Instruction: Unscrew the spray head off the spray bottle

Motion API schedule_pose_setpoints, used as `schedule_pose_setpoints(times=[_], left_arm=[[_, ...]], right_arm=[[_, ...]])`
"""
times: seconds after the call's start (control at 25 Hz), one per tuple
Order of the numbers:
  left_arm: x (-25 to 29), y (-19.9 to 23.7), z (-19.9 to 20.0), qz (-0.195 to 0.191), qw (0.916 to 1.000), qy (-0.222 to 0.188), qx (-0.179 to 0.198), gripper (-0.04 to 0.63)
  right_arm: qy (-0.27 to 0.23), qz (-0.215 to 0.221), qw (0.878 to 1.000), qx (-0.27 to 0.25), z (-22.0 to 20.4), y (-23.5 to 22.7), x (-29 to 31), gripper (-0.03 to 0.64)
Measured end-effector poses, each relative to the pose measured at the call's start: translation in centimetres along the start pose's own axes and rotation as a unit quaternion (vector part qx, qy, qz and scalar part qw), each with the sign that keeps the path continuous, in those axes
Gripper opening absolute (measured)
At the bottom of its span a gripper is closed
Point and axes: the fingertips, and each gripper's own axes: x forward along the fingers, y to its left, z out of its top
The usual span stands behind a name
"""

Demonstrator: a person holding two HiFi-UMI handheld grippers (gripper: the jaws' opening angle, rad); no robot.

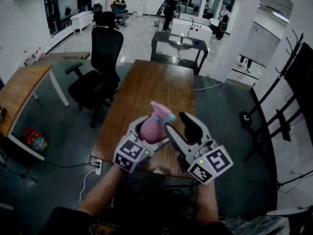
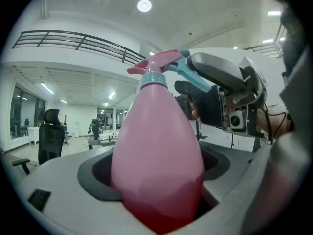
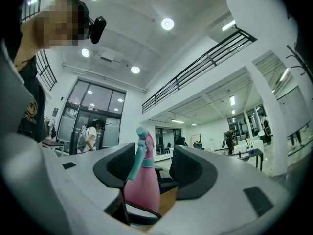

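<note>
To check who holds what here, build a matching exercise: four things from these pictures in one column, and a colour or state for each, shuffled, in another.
1. bottle body
2. trigger
3. right tongs
4. office chair

A. open
B. black
C. teal
D. clamped in the left tongs

Pairs: 1-D, 2-C, 3-A, 4-B

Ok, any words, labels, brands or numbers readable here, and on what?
Nothing is readable.
The pink plastic spray bottle shows no label.
The left marker cube and right marker cube carry black-and-white patterns, no letters.
The yellow print on the person's black shirt is too blurred to read.
</note>
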Motion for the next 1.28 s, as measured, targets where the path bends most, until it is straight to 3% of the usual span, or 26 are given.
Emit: schedule_pose_setpoints(times=[0.84, 1.0, 1.12, 1.28], left_arm=[[-0.2, -0.3, 0.6, 0.005, 1.0000, -0.007, 0.006, 0.446], [-0.3, 0.7, 0.5, 0.036, 0.9993, 0.002, 0.009, 0.448], [-0.2, 0.6, 0.2, 0.045, 0.9989, 0.008, 0.008, 0.448], [-0.1, -0.1, 0.2, 0.045, 0.9988, 0.013, 0.016, 0.448]], right_arm=[[-0.009, -0.066, 0.998, -0.009, 0.3, -3.3, -1.0, 0.244], [-0.018, -0.032, 0.999, -0.018, 1.5, 0.0, -0.6, 0.203], [0.016, 0.013, 1.000, -0.008, 0.2, 2.6, 0.5, 0.199], [0.057, 0.000, 0.998, 0.007, -1.8, 2.5, 1.6, 0.199]])
